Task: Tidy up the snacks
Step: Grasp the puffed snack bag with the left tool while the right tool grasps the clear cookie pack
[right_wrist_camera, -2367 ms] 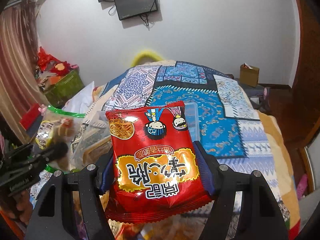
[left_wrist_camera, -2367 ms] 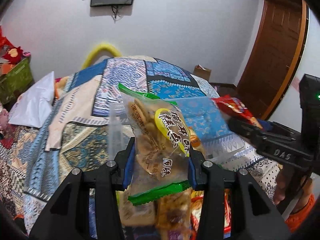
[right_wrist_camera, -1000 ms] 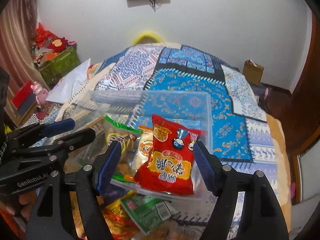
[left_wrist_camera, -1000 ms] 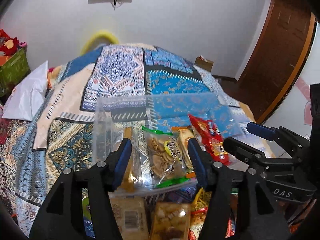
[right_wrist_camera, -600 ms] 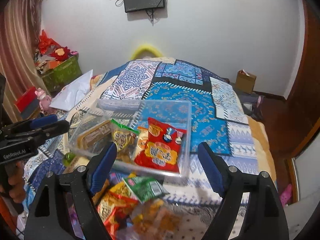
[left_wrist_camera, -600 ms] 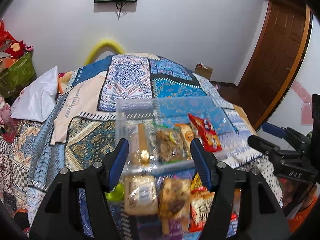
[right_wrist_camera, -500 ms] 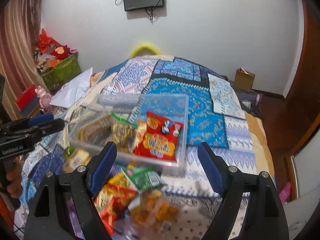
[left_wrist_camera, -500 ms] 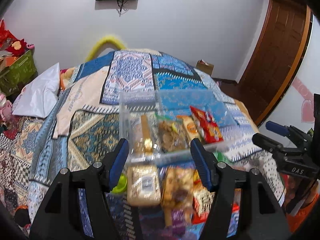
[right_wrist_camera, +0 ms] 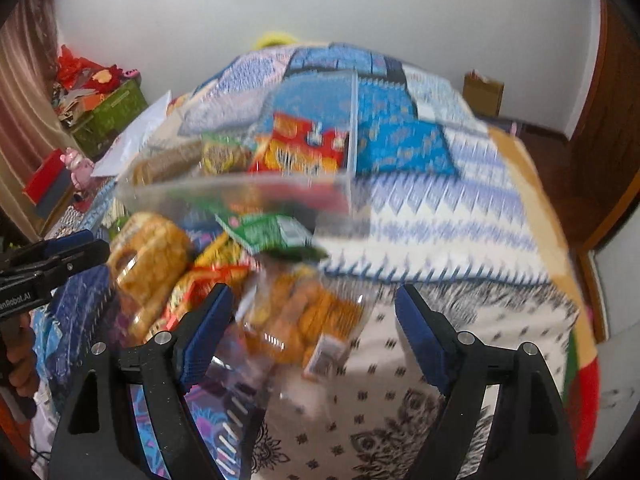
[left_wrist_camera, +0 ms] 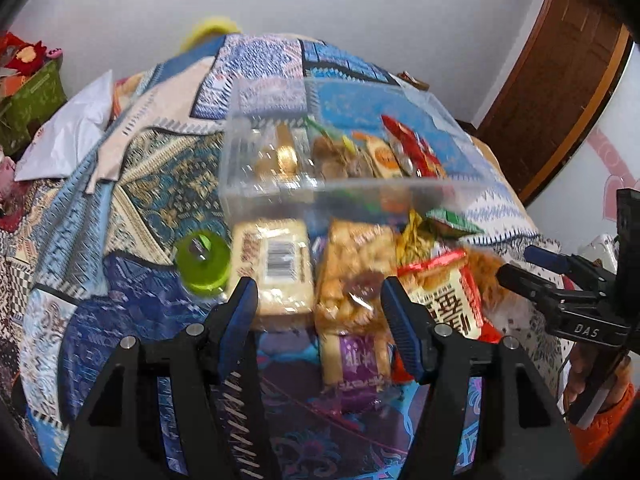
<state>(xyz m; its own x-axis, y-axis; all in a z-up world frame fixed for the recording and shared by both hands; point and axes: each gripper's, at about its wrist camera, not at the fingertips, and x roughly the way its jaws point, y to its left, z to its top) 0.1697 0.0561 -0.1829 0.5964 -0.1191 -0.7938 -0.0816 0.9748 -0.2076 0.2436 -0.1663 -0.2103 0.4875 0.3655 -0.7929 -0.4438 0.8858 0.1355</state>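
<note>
- Ahead of both my grippers sits the clear plastic bin, on the patchwork bedspread, with a red noodle packet and other snack bags standing inside it.
- Between the bin's near wall and my left gripper lies a loose heap: a pale cracker pack and a fried-snack bag right past my fingertips, and a green lid off to the left.
- My left gripper stands released, nothing between its blue pads.
- My right gripper is parted wide and empty too, its jaws having just been opening; an orange snack bag lies on the cover in the gap, untouched.
- Open room lies to the right of my right gripper: bare white-and-blue cover out to the bed's edge.
- Beyond the bin the bedspread runs to a white wall; a wooden door stands to the right, and a green crate to the left.
</note>
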